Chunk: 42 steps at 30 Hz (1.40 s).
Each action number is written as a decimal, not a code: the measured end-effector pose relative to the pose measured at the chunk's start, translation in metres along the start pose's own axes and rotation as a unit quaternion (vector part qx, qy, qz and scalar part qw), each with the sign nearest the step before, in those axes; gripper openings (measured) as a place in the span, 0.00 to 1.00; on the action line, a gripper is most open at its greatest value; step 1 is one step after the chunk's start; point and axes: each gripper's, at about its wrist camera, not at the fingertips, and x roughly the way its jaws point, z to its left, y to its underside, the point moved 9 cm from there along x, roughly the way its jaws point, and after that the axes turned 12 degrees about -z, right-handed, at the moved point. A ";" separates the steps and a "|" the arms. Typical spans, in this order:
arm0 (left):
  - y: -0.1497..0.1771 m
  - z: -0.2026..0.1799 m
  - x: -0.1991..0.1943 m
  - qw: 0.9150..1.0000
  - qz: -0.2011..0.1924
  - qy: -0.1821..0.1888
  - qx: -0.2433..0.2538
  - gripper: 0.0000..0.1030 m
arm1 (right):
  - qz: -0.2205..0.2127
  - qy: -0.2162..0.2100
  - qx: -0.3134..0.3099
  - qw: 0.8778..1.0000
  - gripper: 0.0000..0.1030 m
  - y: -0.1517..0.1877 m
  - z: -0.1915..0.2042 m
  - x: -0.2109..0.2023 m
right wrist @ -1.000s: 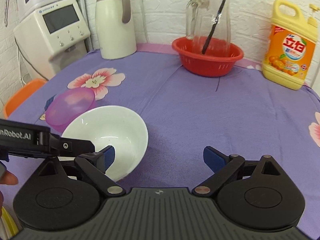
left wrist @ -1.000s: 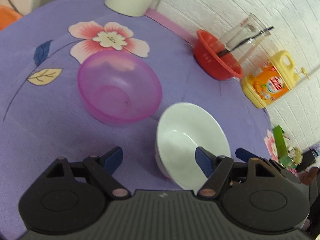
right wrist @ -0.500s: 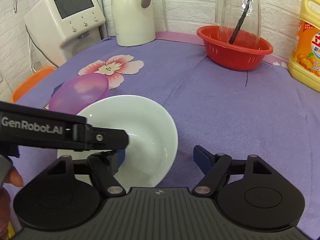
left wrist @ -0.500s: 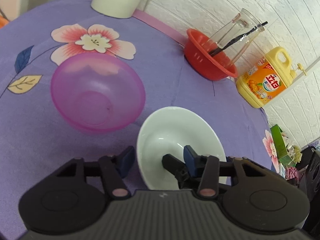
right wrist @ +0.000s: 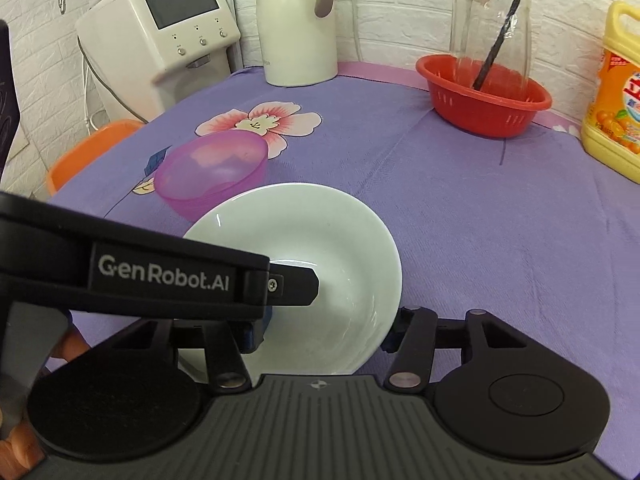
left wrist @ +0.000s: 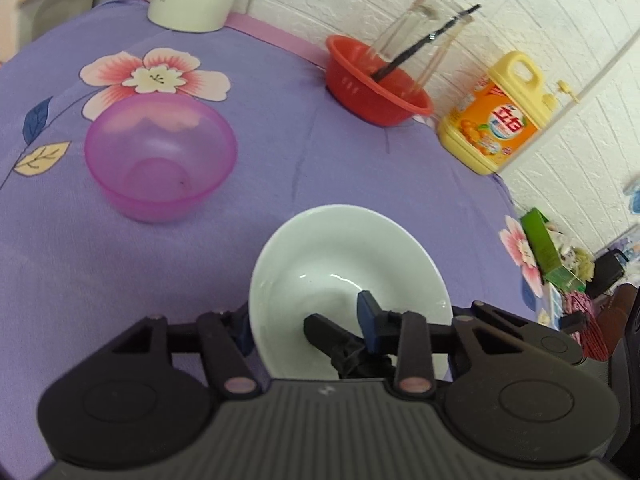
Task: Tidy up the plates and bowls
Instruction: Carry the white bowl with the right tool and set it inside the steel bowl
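Observation:
A white bowl (left wrist: pixel 344 256) sits tilted on the purple floral tablecloth, also in the right wrist view (right wrist: pixel 320 240). My left gripper (left wrist: pixel 308 320) is shut on its near rim, one finger outside and one inside. My right gripper (right wrist: pixel 324 328) also straddles the bowl: its left finger is inside, its right finger outside the right rim, jaws narrowed on that wall. The left gripper's body crosses the right wrist view. A translucent pink bowl (left wrist: pixel 160 156) stands upright to the left, also in the right wrist view (right wrist: pixel 212 172).
A red basket (right wrist: pixel 484 104) holding a glass jug (right wrist: pixel 492 28) stands at the back. A yellow detergent bottle (right wrist: pixel 616 92) is at the back right. A white kettle (right wrist: pixel 296 20) and a water dispenser (right wrist: pixel 160 36) stand at the back left. An orange stool (right wrist: pixel 88 148) is beside the table.
My left gripper closed on the white bowl's rim and tipped it. My right gripper moved in left and closed around the bowl's right rim.

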 end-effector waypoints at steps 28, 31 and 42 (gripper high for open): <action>0.169 -0.082 -0.140 0.992 0.041 0.097 0.068 0.33 | -0.012 0.097 0.004 0.995 0.93 0.110 0.049 -0.198; 0.173 -0.079 -0.134 0.992 0.047 0.089 0.074 0.33 | -0.009 0.093 0.011 0.996 0.94 0.117 0.050 -0.196; 0.169 -0.075 -0.120 0.992 0.053 0.081 0.083 0.46 | -0.006 0.071 0.032 0.997 0.95 0.121 0.048 -0.184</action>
